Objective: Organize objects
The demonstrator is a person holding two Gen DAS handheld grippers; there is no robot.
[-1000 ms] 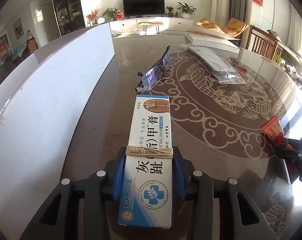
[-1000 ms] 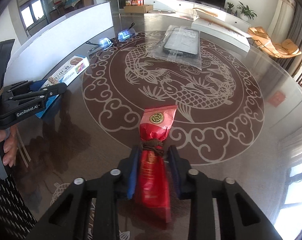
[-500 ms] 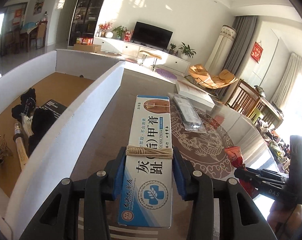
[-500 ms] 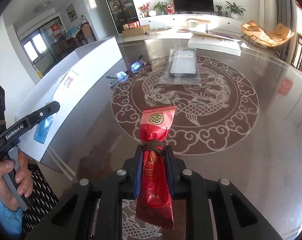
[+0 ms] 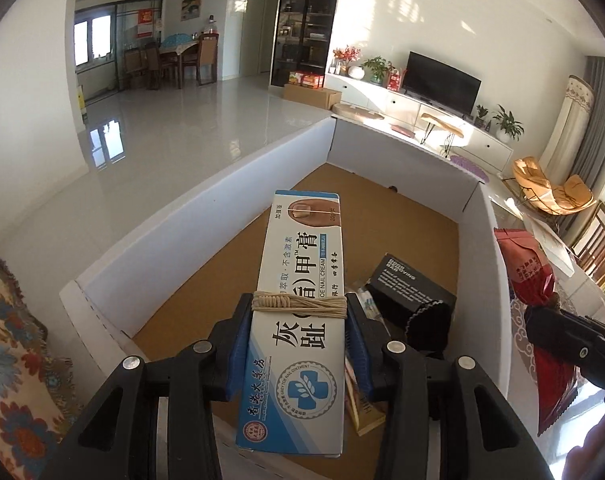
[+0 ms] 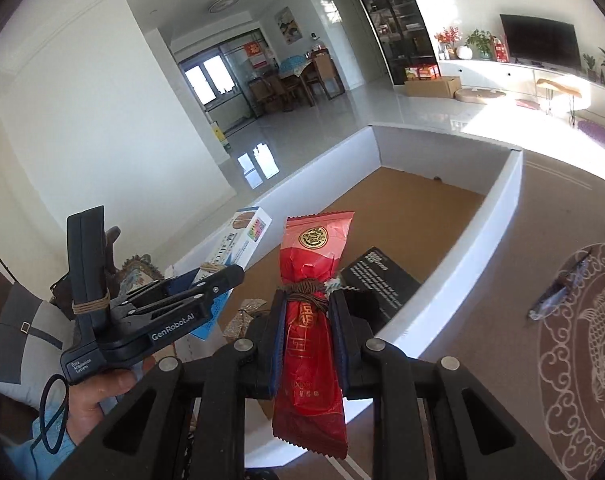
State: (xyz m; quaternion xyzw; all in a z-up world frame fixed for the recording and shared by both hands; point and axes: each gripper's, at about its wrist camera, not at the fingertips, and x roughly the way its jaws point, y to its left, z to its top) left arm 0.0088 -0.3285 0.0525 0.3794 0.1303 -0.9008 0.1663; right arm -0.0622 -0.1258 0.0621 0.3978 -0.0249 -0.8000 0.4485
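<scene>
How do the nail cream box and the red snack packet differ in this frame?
The nail cream box is a stiff white and blue carton with flat faces; the red snack packet is soft crinkled foil with a saw-tooth end. The box is wider, so the left gripper stands further apart than the right gripper, pinched tight on the packet. Both are tied round with string and held above the white bin.

a: colours, left wrist view? nail cream box (image 5: pixel 298 320) white and blue, black characters, blue cross seal; tan string around it.
b: carton (image 5: pixel 206 216) at centre: white walls, brown floor. black pouch (image 5: pixel 412 294) inside. red packet (image 6: pixel 312 320), gold emblem. floral cushion (image 5: pixel 14 360) lower left.
</scene>
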